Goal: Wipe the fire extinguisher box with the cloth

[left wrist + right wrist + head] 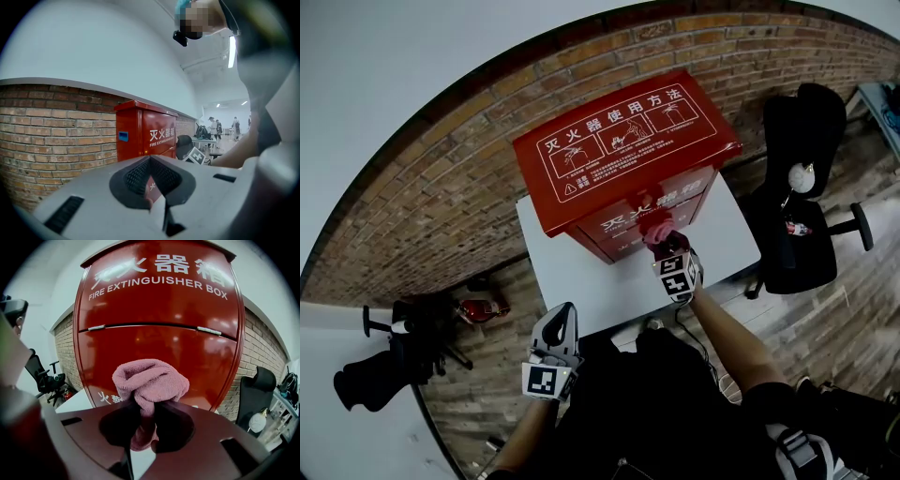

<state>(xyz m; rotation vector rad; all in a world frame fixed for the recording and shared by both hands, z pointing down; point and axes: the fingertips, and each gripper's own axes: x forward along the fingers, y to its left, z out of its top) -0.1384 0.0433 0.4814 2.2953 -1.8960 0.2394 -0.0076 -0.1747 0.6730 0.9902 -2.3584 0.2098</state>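
A red fire extinguisher box (619,150) stands on a small white table (572,272) against the brick wall. Its front face (159,329) fills the right gripper view, with white lettering across the top. My right gripper (666,246) is shut on a bunched pink cloth (150,380), which is pressed at the lower front of the box (659,228). My left gripper (561,323) hangs back near the table's front left edge, its jaws closed together with nothing between them. From the left gripper view the box (145,133) appears ahead, apart from that gripper (151,180).
A black office chair (802,197) stands to the right of the table. Another black chair (394,352) and a small red extinguisher (483,307) lie on the floor at the left. The brick wall (441,197) runs behind the box.
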